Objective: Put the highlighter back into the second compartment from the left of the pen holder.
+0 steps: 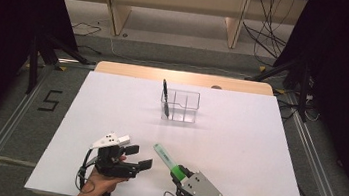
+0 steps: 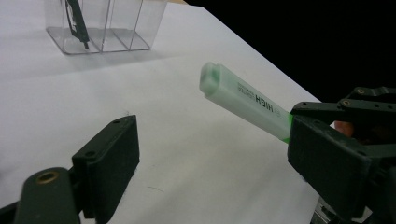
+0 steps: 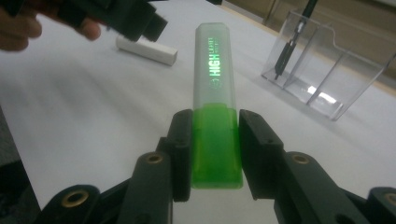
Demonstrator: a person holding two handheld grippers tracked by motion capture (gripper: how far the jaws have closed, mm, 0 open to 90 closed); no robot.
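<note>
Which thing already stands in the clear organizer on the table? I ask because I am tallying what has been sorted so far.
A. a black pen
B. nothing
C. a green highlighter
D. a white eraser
A: a black pen leans upright in the left compartment of the clear organizer, while the green highlighter is clamped in the right gripper.

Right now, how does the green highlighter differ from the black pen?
The highlighter is thick, pale green and capped; the pen is thin and black. The highlighter is clamped in the right claw, off the table, pointing toward the clear holder; the pen stands tilted in the holder's left compartment, touched by neither claw. Both are writing tools.
</note>
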